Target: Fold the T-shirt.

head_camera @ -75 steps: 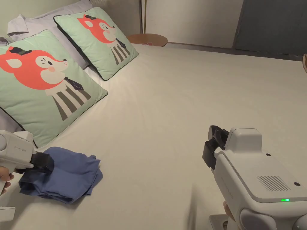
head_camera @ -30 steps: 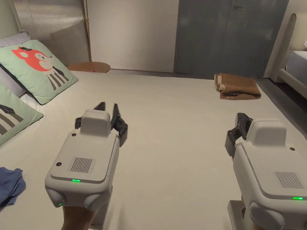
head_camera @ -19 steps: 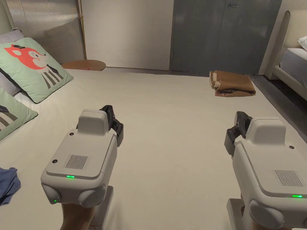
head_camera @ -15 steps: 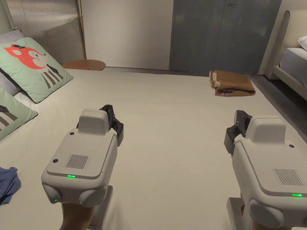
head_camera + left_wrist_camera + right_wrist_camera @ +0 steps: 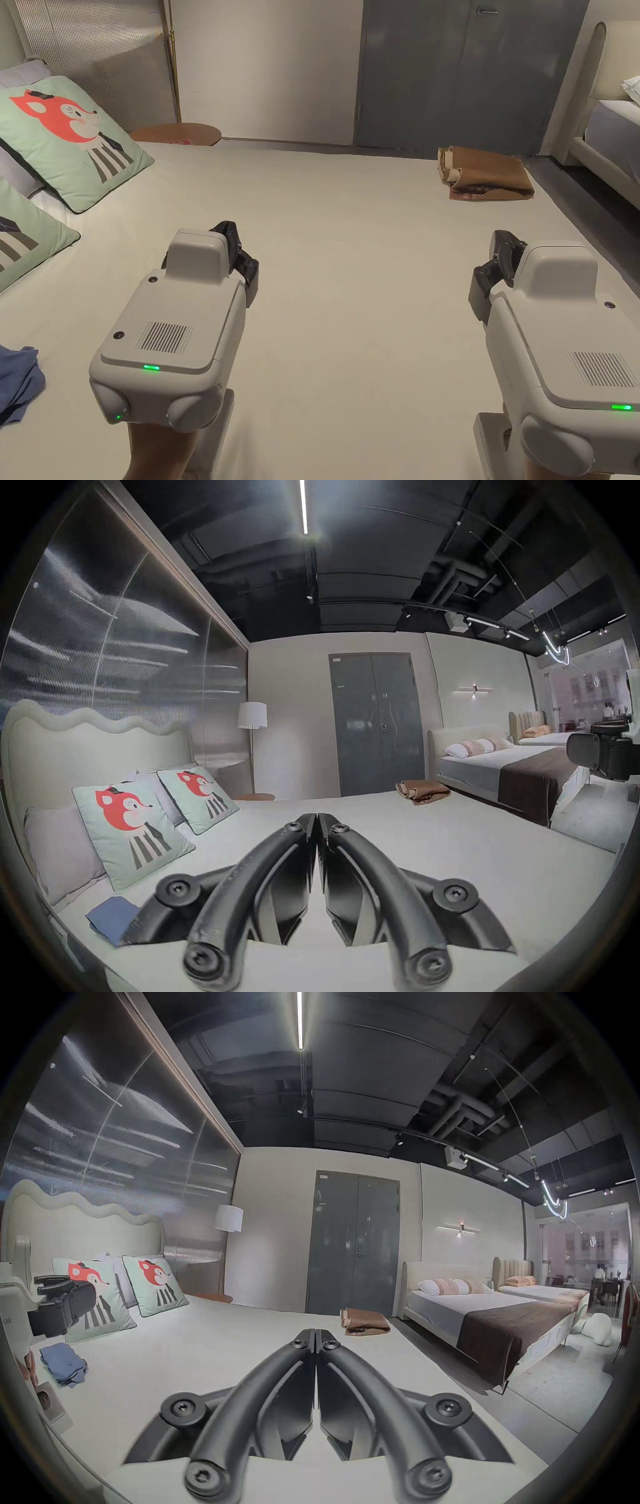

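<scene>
1. The bed has a plain cream sheet.
2. Two fox pillows lie at its far left.
3. A folded blue T-shirt lies near left.
4. A brown garment lies far right.

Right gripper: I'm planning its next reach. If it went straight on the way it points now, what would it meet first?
The right gripper, jaws shut, points across the bare bed sheet. The brown folded cloth lies just right of that line near the far edge, so it would probably meet that first, though depth is unclear.
</scene>
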A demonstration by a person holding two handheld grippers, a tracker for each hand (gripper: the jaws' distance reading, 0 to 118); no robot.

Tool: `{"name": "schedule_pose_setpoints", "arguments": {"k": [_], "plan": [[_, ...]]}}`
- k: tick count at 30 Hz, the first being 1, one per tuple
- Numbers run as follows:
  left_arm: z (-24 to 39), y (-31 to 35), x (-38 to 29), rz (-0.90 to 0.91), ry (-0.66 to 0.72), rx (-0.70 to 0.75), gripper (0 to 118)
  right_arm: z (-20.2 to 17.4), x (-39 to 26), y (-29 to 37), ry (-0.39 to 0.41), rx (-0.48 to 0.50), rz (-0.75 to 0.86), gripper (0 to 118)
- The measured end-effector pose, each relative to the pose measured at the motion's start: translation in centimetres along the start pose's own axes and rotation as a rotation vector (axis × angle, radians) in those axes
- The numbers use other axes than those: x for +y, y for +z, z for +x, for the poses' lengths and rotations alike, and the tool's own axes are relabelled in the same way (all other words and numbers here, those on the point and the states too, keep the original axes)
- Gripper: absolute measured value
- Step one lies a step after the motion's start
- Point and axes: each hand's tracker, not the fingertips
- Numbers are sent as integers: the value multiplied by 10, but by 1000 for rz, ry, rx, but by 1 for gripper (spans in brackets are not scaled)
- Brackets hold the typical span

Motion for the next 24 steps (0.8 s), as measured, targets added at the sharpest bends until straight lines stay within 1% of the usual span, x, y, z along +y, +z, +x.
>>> {"name": "schedule_pose_setpoints", "arguments": {"k": [24], "plan": [[-5,-2,-4,-19,1,3,0,-3,-1,0,7,4,-5,0]]}}
